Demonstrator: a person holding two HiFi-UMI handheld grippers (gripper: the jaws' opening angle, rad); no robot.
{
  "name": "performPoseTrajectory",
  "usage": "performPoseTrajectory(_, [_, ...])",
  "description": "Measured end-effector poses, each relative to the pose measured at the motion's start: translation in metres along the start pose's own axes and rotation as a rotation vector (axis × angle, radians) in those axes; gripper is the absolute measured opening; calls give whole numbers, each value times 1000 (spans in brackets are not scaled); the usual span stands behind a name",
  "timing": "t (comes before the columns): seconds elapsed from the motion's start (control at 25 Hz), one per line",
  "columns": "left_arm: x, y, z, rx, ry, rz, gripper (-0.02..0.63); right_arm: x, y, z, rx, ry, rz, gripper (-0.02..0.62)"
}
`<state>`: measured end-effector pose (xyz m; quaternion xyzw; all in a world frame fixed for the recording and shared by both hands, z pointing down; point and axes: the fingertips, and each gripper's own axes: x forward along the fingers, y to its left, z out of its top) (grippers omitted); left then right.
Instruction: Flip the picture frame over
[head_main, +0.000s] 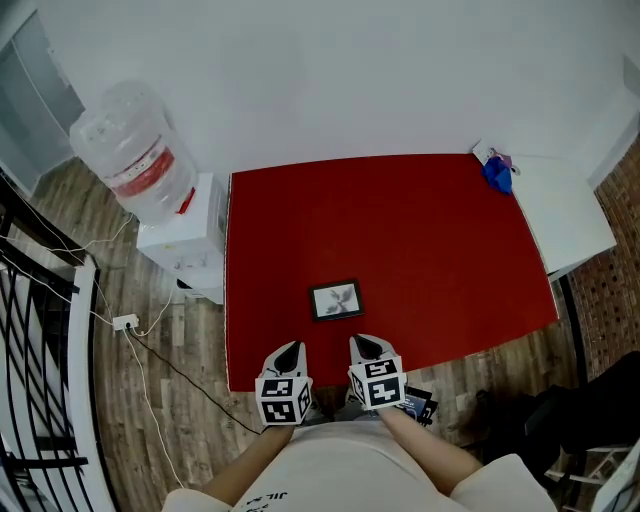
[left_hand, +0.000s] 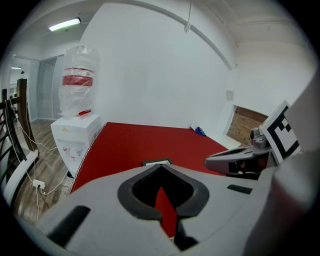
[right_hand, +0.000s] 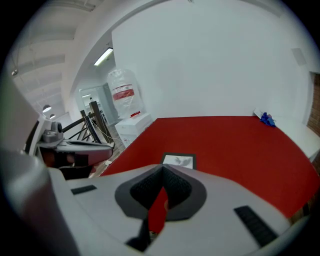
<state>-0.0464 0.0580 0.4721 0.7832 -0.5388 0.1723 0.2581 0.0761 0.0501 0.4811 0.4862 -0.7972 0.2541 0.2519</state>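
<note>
Meeting at their tips, the jaws of the left gripper are closed with nothing caught between them; only the red worktop shows through the slit below. The right gripper has its jaws pressed together and empty too. Both hover side by side over the worktop's near edge, at 6 o'clock in the head view. The picture frame lies flat, picture side up, just beyond them toward 12 o'clock, touched by neither. A blue object sits near the far corner at 2 o'clock; a water dispenser stands beside the worktop at 10 o'clock.
</note>
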Motion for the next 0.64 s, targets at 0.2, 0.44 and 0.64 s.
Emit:
performPoseTrajectory(0.2, [-5,0,-4,-6,3,6,6,-1,3,-2,-2,1,12,3])
performPoseTrajectory(0.44, [-8,3,-5,-10,5,5,6,-1,9,-2,3,1,19,3])
performPoseTrajectory(0.64, [-8,3,-5,-11,4,4,6,-2,7,-2,9,2,15,3])
